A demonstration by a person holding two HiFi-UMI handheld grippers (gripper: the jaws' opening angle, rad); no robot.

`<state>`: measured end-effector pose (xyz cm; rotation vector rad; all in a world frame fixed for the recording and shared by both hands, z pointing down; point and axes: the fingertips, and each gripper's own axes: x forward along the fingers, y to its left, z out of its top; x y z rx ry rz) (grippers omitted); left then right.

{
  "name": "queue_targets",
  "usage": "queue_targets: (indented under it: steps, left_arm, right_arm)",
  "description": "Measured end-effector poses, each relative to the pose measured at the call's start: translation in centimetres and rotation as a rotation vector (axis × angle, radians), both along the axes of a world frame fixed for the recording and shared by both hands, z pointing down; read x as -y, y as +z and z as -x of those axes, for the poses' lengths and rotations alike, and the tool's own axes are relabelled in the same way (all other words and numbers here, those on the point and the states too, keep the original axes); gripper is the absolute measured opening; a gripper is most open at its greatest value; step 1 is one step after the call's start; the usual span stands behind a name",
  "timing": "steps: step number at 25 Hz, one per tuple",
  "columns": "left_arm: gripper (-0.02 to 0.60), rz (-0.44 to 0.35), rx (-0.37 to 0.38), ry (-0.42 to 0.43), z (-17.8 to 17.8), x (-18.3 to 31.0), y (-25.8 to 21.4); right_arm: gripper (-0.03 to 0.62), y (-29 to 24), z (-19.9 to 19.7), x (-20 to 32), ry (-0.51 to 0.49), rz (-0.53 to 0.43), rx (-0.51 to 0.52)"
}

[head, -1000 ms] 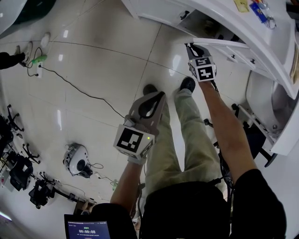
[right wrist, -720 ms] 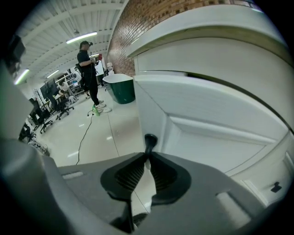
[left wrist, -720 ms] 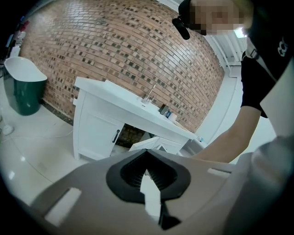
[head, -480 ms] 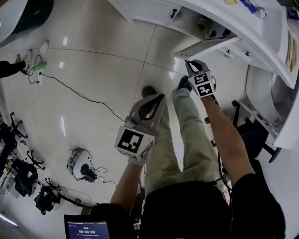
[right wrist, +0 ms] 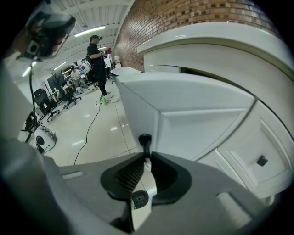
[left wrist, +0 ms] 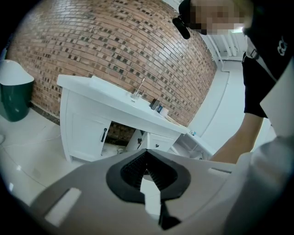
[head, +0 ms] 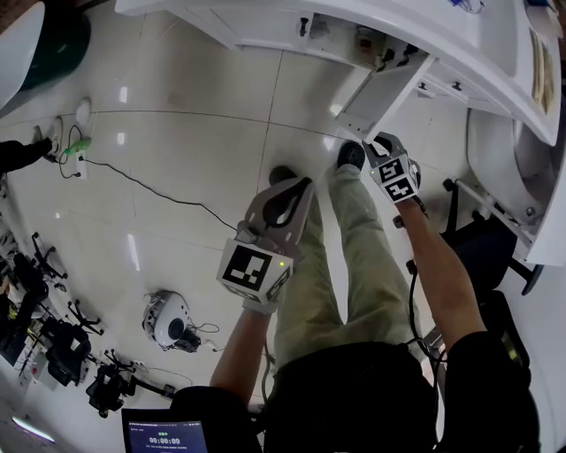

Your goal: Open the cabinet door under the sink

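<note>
Door (head: pixel 385 86) stands swung out from the cabinet (head: pixel 221 18) at upper right of the head view, right tool (head: pixel 380 146) clamped narrow on its black handle (right wrist: pixel 145 140), while left tool (head: pixel 294 184) hangs mid-frame, jaws together on nothing.

The right gripper (right wrist: pixel 146 158) had its jaws pinched on the black handle (right wrist: pixel 145 142). The white cabinet door (right wrist: pixel 197 121) stood swung out over glossy floor (right wrist: pixel 92 133).

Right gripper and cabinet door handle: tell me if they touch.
Touching. In the right gripper view, the right gripper has its fingers closed on the black door handle.
</note>
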<state>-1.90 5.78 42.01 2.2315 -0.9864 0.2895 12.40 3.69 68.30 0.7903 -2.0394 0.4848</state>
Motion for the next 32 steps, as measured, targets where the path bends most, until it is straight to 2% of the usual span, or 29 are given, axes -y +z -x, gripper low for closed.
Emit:
queue_targets:
  steps: [5, 11, 15, 22, 26, 29, 32]
  left_arm:
    - [0.011, 0.003, 0.007, 0.029, -1.1, 0.1, 0.2]
    - [0.011, 0.003, 0.008, 0.061, -3.2, 0.3, 0.1]
    - [0.011, -0.004, 0.007, 0.077, -4.4, 0.5, -0.4]
    - [0.011, -0.011, 0.017, 0.087, -4.9, 0.3, -0.8]
    - [0.011, -0.01, 0.016, 0.085, -4.8, 0.0, -0.9]
    - [0.011, -0.012, 0.012, 0.09, -4.5, -0.6, -1.3]
    - [0.011, -0.019, 0.017, 0.098, -4.0, -0.8, -1.8]
  right_arm:
    - [0.029, 0.3, -4.4, -2.4, -0.057, 0.025, -0.053]
    - [0.031, 0.4, -10.5, -3.6, 0.026, 0.036, -0.049]
    - [0.037, 0.5, -9.8, -3.4, 0.004, 0.055, -0.019]
    - [0.04, 0.8, -11.6, -5.5, 0.157, 0.12, 0.014]
    - [0.04, -0.2, -11.7, -6.8, 0.19, 0.1, 0.027]
    - [0.033, -2.3, -10.2, -6.7, 0.207, 0.064, 0.066]
    - [-0.002, -4.8, -8.1, -6.1, 0.213, 0.028, 0.111]
